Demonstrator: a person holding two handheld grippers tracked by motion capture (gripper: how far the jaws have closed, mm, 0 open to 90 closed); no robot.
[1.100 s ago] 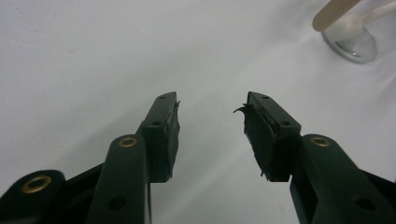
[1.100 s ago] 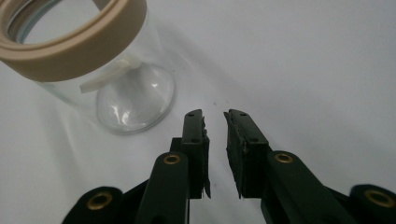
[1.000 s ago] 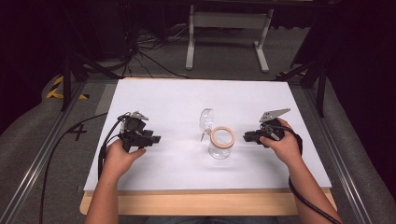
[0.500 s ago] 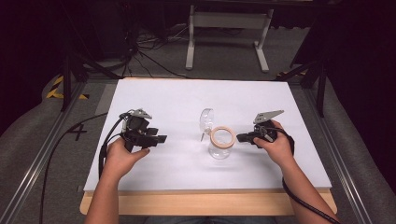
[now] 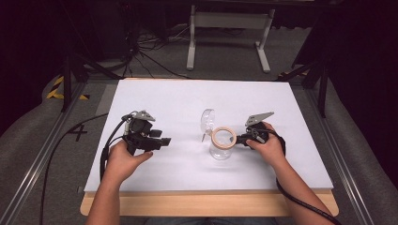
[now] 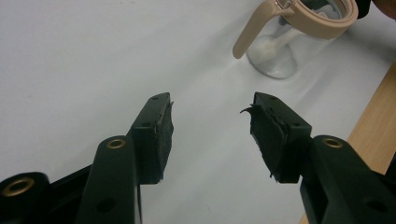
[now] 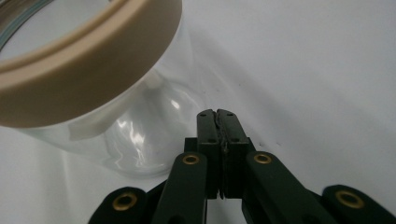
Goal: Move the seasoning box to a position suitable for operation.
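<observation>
Clear glass jar [image 5: 221, 147] w/ beige rim, lid open – left gripper [image 5: 162, 140] agape, right gripper [image 5: 240, 138] closed, empty

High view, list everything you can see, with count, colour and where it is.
glass jar: one, clear with a beige rim, middle of the table, lid hinged open
table: one, white top with a wooden front edge
stand: one, pale grey, on the floor behind the table
tape: yellow and black, floor at left
left gripper: one, black, open, left of the jar
right gripper: one, black, shut, against the jar's right side
</observation>
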